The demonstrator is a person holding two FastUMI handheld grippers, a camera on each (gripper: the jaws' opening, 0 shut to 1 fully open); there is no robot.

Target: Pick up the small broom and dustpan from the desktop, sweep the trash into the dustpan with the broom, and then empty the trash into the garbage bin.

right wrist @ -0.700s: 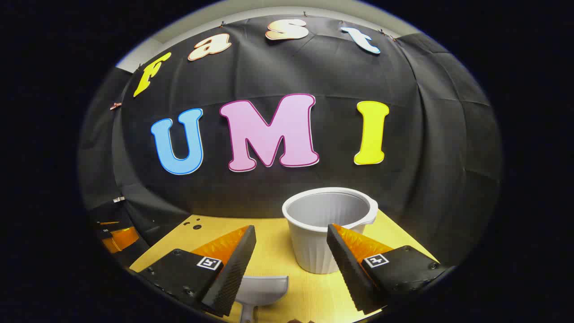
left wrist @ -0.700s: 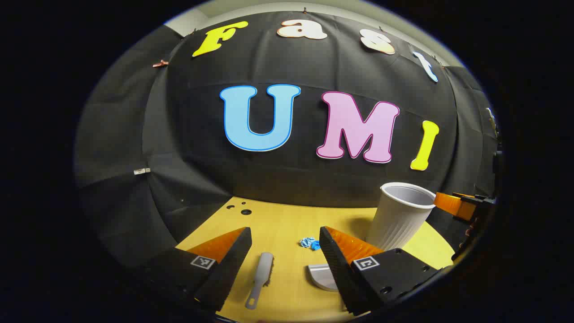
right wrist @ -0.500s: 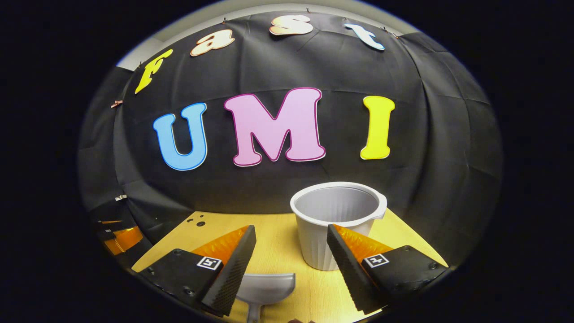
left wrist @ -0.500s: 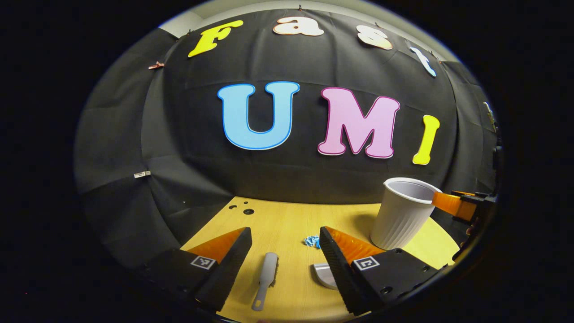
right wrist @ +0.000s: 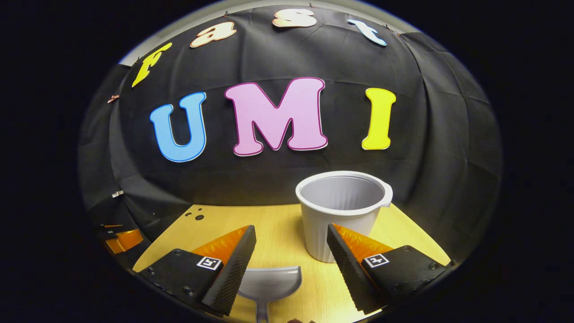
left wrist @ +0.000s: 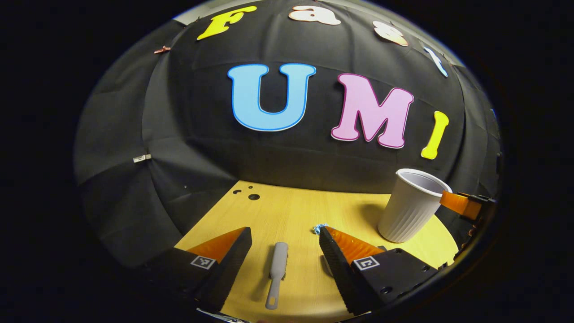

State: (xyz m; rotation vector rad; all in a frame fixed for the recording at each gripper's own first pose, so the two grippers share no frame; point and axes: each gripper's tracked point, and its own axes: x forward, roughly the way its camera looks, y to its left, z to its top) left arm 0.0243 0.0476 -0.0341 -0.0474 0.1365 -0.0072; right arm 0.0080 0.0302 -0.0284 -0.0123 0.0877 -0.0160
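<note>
A small grey broom (left wrist: pixel 276 278) lies flat on the wooden desktop (left wrist: pixel 287 211), lengthways between the fingers of my left gripper (left wrist: pixel 283 234), which hangs open above it. A bit of blue crumpled trash (left wrist: pixel 319 229) peeks out beside that gripper's right finger. In the right gripper view, a grey dustpan (right wrist: pixel 270 284) rests on the desktop (right wrist: pixel 278 229) below my open right gripper (right wrist: pixel 291 231), its handle pointing toward me. A white ribbed cup, the garbage bin (right wrist: pixel 341 211), stands upright just beyond the right finger; it also stands at the right (left wrist: pixel 412 205) in the left gripper view.
Black cloth walls close in the desk at the back and sides. Small round holes (left wrist: pixel 251 195) mark the desk's far left corner. The other gripper's finger (left wrist: pixel 462 204) shows beside the cup's rim at the far right, and another finger (right wrist: pixel 121 240) at the far left.
Both grippers have tipped downward and edged forward. The broom sits more centrally between the left fingers, the trash is now mostly hidden, and the dustpan shows more fully under the right gripper.
</note>
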